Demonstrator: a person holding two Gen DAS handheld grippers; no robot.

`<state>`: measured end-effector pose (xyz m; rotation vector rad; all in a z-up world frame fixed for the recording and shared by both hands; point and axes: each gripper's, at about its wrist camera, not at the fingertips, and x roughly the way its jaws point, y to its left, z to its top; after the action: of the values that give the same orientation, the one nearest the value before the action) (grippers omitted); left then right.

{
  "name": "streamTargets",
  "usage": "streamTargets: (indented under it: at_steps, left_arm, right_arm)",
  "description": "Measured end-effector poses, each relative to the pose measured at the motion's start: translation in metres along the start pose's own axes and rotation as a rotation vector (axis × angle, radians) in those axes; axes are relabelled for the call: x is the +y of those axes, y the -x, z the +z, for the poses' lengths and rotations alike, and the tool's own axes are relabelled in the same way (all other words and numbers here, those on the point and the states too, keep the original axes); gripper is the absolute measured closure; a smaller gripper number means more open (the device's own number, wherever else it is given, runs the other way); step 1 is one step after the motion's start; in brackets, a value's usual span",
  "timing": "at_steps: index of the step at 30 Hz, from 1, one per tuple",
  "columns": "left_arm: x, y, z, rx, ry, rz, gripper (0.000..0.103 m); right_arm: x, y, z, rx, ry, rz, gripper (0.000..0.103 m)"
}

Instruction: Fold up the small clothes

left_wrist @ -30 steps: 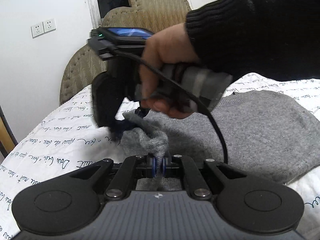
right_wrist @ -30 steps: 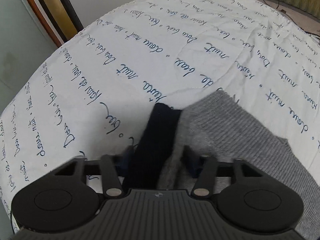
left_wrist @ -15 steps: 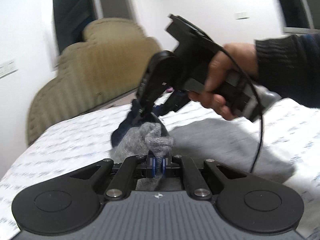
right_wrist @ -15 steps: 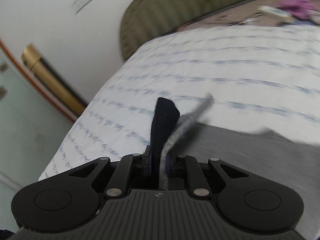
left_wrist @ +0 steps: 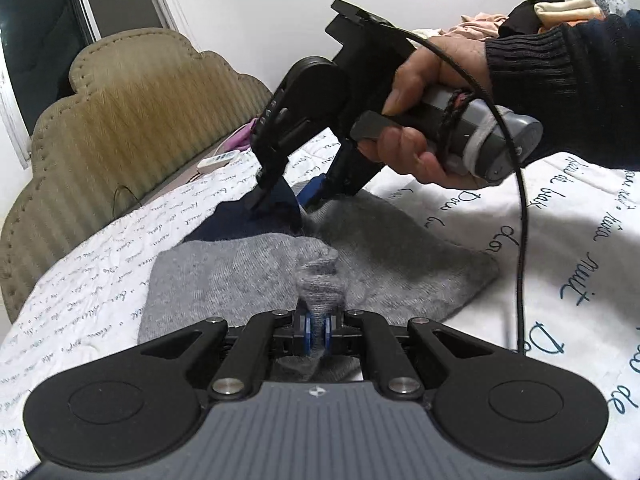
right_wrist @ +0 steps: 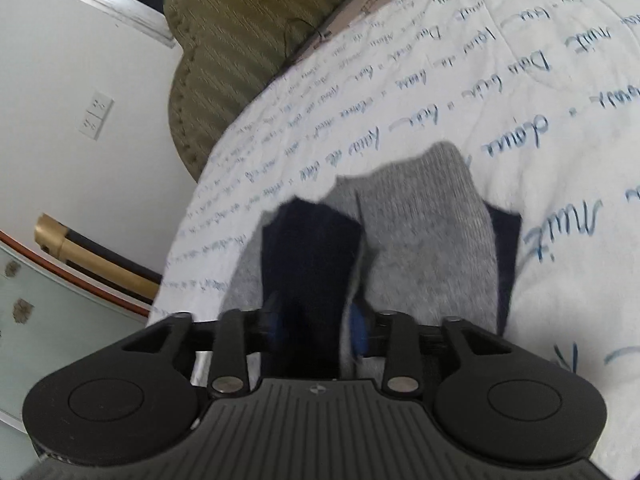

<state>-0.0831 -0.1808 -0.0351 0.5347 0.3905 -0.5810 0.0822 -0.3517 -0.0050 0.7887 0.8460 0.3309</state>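
You've laid the grey garment [left_wrist: 248, 276] doubled over on the bedspread [left_wrist: 580, 240] — first fold down. Your left gripper [left_wrist: 318, 330] pinches its near edge; your right gripper [left_wrist: 286, 200], jaws just opening, straddles the navy band [right_wrist: 308, 252] unpressed. Smoothing remains.

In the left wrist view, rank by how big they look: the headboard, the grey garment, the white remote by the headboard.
1. headboard
2. grey garment, though it lies nearer the camera, so the true order of these two is unsure
3. white remote, clearly smallest
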Motion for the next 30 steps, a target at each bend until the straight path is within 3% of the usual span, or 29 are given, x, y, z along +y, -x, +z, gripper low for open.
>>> streamTargets:
  at_steps: [3, 4, 5, 7, 13, 18, 24, 30]
  left_arm:
    - [-0.008, -0.003, 0.003, 0.0, -0.019, 0.004, 0.097]
    - [-0.01, -0.004, 0.004, 0.0, -0.024, 0.006, 0.097]
    - [-0.011, -0.004, 0.004, 0.001, -0.026, 0.006, 0.097]
    - [-0.015, 0.004, 0.004, -0.004, -0.032, 0.002, 0.097]
    - [-0.024, 0.01, 0.023, -0.088, -0.054, -0.041, 0.097]
    - [-0.037, -0.013, 0.019, -0.026, -0.061, -0.077, 0.097]
    - [-0.037, -0.017, 0.018, -0.002, -0.067, -0.082, 0.097]
    - [-0.041, -0.019, 0.024, -0.013, -0.06, -0.092, 0.097]
  right_arm:
    - [0.001, -0.006, 0.009, -0.007, -0.009, -0.006, 0.062]
    - [0.0, -0.009, 0.011, -0.001, -0.009, -0.015, 0.079]
    - [-0.002, -0.01, 0.012, 0.012, 0.005, -0.033, 0.086]
    - [-0.001, -0.012, 0.011, 0.02, 0.047, -0.065, 0.088]
    - [0.013, 0.026, 0.026, -0.056, 0.119, -0.029, 0.089]
    - [-0.021, 0.024, 0.03, -0.031, 0.084, -0.134, 0.09]
    - [-0.031, 0.023, 0.02, -0.055, 0.052, -0.118, 0.09]
    - [-0.019, 0.03, 0.032, -0.081, 0.069, -0.118, 0.091]
